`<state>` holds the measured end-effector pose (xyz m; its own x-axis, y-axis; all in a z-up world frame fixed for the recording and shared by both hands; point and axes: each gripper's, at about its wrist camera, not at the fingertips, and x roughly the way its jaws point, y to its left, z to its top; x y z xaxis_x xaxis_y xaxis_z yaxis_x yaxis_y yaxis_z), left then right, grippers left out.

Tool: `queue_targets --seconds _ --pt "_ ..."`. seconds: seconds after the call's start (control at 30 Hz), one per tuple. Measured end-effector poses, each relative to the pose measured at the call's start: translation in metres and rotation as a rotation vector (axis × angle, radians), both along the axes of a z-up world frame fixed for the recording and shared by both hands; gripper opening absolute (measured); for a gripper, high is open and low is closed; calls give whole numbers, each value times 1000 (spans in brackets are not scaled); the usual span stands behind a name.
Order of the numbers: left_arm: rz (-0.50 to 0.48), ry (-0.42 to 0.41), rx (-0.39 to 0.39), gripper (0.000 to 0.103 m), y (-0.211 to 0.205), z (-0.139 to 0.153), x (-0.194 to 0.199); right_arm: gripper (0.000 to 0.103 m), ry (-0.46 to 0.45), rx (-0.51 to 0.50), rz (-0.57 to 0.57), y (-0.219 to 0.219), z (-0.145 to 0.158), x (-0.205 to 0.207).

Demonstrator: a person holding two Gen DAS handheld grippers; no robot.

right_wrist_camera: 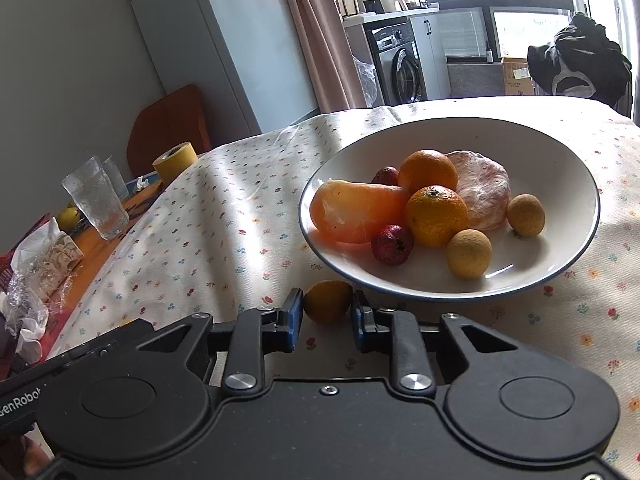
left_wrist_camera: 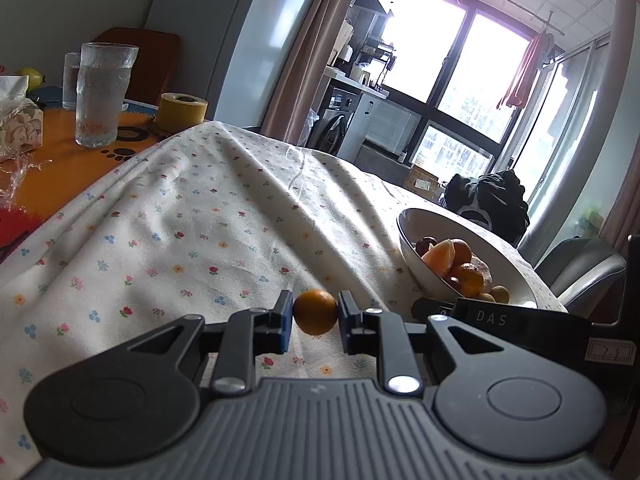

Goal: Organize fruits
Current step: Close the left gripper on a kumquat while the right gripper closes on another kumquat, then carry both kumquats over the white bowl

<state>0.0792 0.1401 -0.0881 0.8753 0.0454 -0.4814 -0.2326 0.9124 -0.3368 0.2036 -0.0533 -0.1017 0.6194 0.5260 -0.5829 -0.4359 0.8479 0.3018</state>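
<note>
Fruit: a small orange sits pinched between the left tool's blue pads, low over the cloth on the counter. The right tool clasps a yellowish fruit just beside the bowl. Both look light, round, a bit slick — probably best held across the widest part, gently, since soft flesh bruises.
</note>
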Motion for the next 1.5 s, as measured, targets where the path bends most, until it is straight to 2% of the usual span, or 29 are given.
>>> queue_targets --seconds 0.23,0.53,0.7,1.0,1.5 --pt "23 1 16 22 -4 5 2 24 2 50 101 -3 7 -14" --pt "19 -12 52 22 -17 19 4 24 -40 97 109 -19 22 -17" --pt "18 -25 69 22 -27 28 8 24 -102 120 122 -31 34 -20" --pt "-5 -32 103 22 -49 39 19 24 -133 153 93 -60 41 -8" --pt "-72 -7 132 22 -86 35 53 24 -147 188 -12 -108 33 19"
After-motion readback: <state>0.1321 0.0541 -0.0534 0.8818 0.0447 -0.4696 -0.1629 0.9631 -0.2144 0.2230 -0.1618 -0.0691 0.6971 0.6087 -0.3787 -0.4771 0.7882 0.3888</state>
